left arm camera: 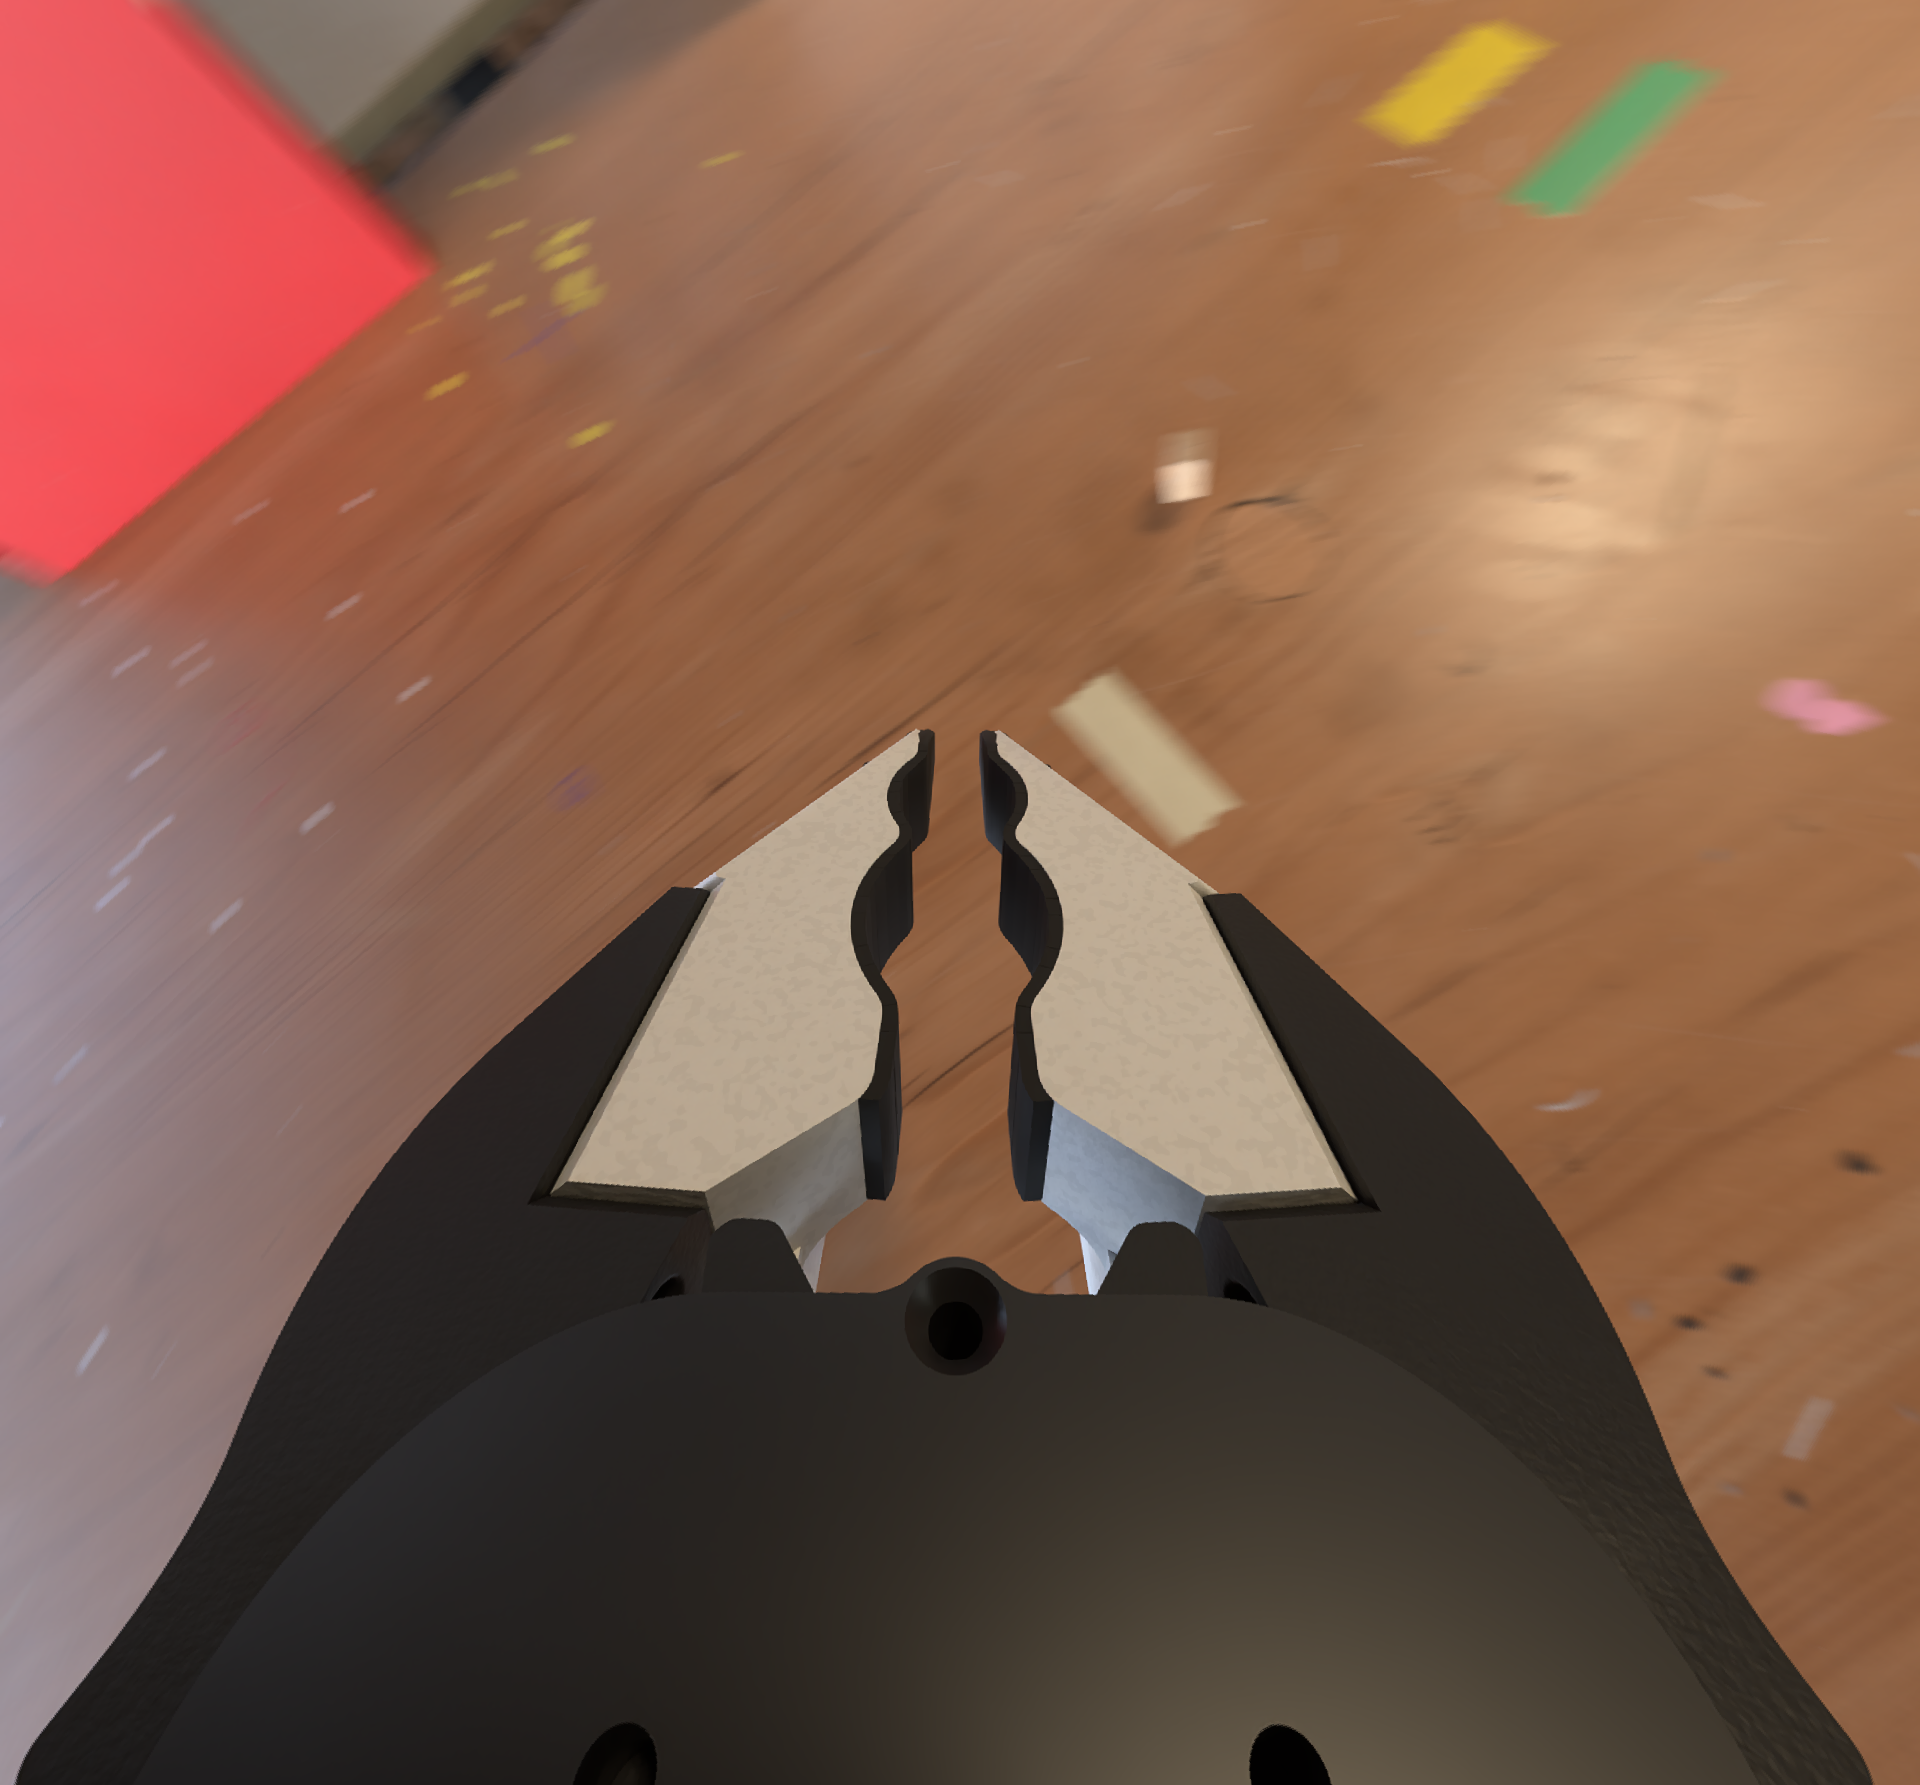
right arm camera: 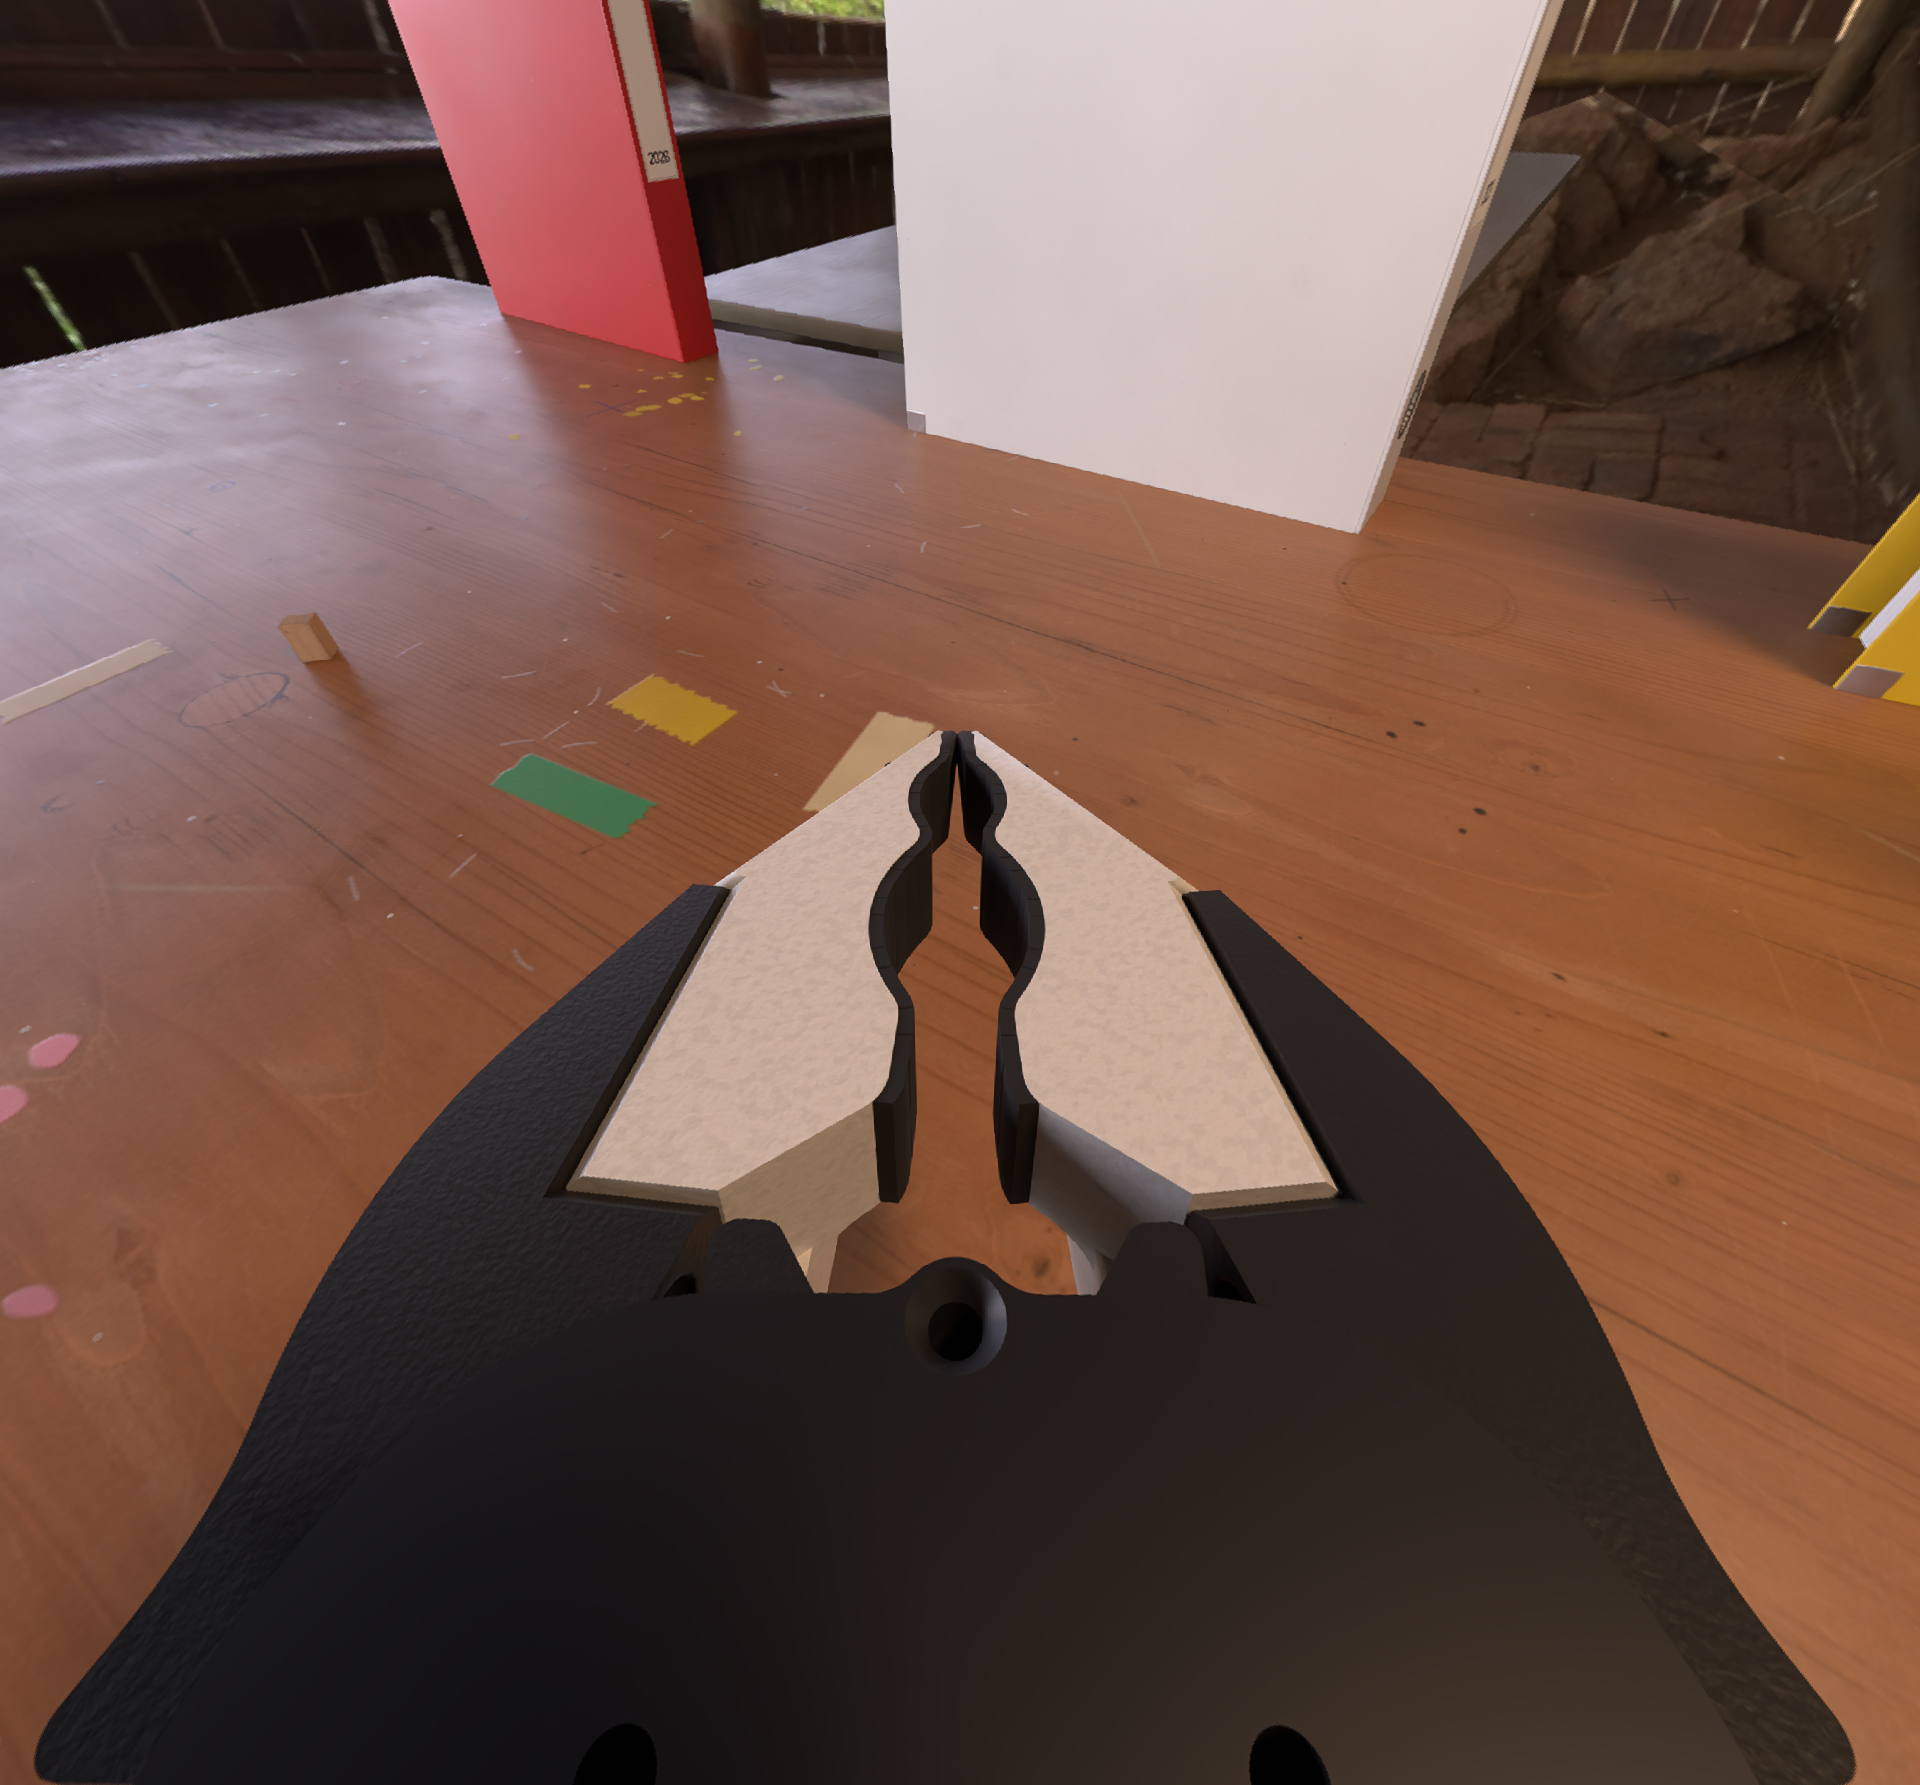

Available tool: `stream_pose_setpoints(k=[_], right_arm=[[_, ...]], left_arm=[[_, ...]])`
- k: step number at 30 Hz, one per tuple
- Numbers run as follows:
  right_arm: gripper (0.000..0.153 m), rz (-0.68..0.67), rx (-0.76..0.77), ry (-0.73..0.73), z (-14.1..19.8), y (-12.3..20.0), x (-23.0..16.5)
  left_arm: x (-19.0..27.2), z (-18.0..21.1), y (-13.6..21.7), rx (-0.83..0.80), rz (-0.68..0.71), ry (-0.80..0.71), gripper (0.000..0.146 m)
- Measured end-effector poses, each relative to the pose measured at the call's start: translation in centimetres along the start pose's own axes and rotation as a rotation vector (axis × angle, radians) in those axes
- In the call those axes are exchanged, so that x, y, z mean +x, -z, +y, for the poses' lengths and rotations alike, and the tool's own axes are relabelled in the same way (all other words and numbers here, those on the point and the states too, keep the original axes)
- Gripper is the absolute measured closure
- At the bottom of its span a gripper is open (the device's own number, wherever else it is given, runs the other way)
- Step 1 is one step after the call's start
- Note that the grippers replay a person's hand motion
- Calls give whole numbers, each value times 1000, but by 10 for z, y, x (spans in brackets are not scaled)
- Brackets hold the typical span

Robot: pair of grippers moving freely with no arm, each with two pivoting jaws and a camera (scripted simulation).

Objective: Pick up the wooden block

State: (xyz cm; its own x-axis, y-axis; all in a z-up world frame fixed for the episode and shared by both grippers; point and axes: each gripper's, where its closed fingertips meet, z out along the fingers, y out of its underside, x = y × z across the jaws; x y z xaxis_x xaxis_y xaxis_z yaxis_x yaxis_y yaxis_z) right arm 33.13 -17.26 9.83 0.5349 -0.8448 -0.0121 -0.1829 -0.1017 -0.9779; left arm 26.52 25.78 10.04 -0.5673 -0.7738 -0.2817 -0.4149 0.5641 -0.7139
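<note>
**Both grippers empty above the table; block lies apart from them**

My left gripper (left arm camera: 956, 738) hangs tilted over the wooden table (left arm camera: 1351, 956), its tips parted by a narrow gap with nothing between them. Its view is blurred; I make out the wooden block (left arm camera: 1184, 468) as a small pale shape ahead and to the right, well clear of the fingertips. My right gripper (right arm camera: 957, 738) has its tips pressed together, holding nothing. In its view the wooden block (right arm camera: 309, 638) rests on the table far to the left, beyond the yellow tape (right arm camera: 672, 708) and green tape (right arm camera: 574, 795). A red binder (right arm camera: 540, 104) and white panel (right arm camera: 1174, 177) stand farther back.
</note>
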Motion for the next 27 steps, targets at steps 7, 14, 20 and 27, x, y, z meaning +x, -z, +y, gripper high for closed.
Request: stream_pose_setpoints(k=[7,14,20,27], right_arm=[[153,6,-6,-5,2,-1,2],[153,7,-12,-6,4,-1,2],[153,3,-9,-1,3,-1,1],[153,16,9,1,-2,2,3]], left_arm=[[-68,53,15,-57,-186,251,123],[-60,22,25,57,-254,229,110],[38,-37,-24,127,159,129,119],[69,-32,-118,-47,339,133,124]])
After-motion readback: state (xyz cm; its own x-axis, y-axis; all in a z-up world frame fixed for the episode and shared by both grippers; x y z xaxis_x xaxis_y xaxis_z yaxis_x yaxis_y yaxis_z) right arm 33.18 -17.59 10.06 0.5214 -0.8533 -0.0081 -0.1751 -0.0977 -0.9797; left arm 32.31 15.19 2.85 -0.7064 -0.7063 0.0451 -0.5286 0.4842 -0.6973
